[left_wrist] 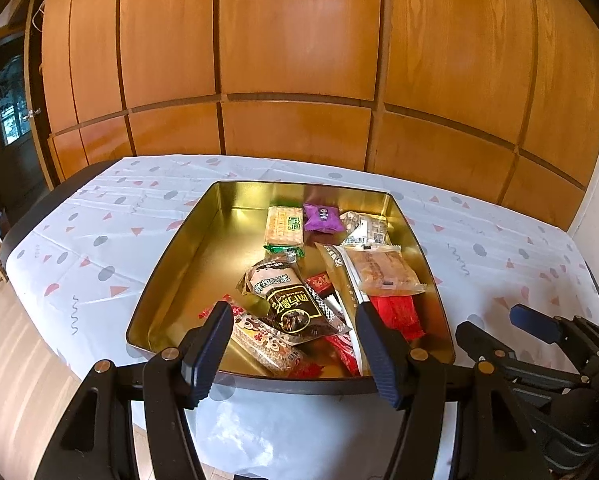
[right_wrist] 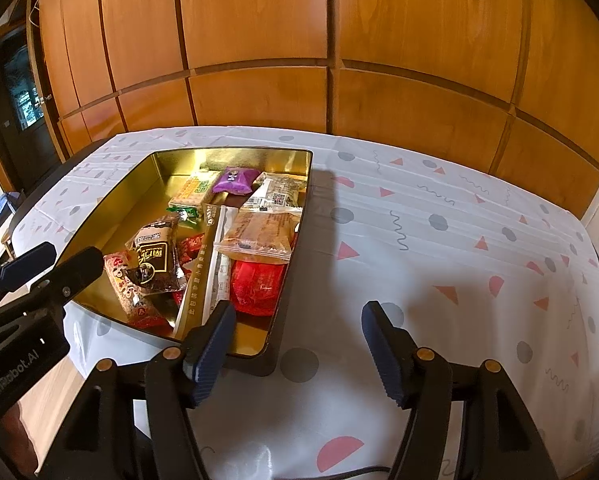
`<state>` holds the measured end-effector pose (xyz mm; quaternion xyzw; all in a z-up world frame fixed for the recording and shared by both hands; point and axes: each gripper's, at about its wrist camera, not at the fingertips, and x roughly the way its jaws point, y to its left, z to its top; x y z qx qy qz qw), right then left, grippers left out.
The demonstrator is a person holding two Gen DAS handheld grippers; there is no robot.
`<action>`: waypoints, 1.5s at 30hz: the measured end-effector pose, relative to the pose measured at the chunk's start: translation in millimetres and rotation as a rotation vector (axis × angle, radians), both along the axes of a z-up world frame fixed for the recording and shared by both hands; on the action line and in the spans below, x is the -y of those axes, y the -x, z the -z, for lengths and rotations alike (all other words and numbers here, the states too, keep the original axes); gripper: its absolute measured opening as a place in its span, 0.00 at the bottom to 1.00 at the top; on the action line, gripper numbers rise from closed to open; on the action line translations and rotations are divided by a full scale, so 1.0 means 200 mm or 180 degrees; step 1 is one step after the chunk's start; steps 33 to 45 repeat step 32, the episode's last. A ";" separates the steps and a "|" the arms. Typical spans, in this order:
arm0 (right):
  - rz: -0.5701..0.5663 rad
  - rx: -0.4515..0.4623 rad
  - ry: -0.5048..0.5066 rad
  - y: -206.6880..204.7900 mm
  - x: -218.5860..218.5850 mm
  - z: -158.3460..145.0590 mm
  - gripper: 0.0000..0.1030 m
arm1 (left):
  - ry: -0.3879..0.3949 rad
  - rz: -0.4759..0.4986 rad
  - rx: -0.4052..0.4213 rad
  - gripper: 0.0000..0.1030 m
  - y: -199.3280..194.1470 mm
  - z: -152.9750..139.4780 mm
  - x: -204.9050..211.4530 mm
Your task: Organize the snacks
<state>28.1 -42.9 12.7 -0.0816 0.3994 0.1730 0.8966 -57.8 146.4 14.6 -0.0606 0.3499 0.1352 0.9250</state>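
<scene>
a: where are the snacks seen?
b: they are piled in a gold tin tray (left_wrist: pixel 171 276) on the table's patterned cloth (left_wrist: pixel 79 248). in the left wrist view a purple packet (left_wrist: pixel 322 218) is found at 12 o'clock in the tray, with a cracker pack (left_wrist: pixel 284 227) just beside it at 9 o'clock. a dark brown packet (left_wrist: pixel 295 306) lies on the heap at 6 o'clock, and a clear bag of orange pastry (left_wrist: pixel 383 272) at 3 o'clock, over a red packet (left_wrist: pixel 397 314).
a: and the grippers?
b: the left gripper (left_wrist: pixel 293 346) is held spread wide at the tray's near rim, nothing between its fingers. the right gripper (right_wrist: pixel 299 344) is likewise parted and empty, over bare cloth at the tray's 4 o'clock. wood panelling (right_wrist: pixel 259 40) is seen behind.
</scene>
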 end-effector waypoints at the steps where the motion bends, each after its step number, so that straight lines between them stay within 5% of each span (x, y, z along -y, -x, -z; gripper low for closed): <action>1: 0.0001 0.0000 0.0001 0.00 0.00 0.00 0.65 | 0.0006 0.0005 -0.0003 0.63 0.00 0.00 0.00; 21: 0.0016 -0.0028 -0.0052 -0.01 0.01 0.02 0.68 | 0.0106 0.0111 -0.0105 0.62 -0.03 0.04 0.02; 28: 0.0076 -0.0047 -0.0130 -0.03 0.06 0.01 0.68 | 0.0136 0.0180 0.0044 0.41 -0.03 0.02 0.02; 32: 0.0246 -0.0079 -0.0254 -0.10 0.21 -0.03 0.68 | 0.0148 0.0262 0.0050 0.40 -0.04 0.02 0.01; 45: 0.0246 -0.0079 -0.0254 -0.10 0.21 -0.03 0.68 | 0.0148 0.0262 0.0050 0.40 -0.04 0.02 0.01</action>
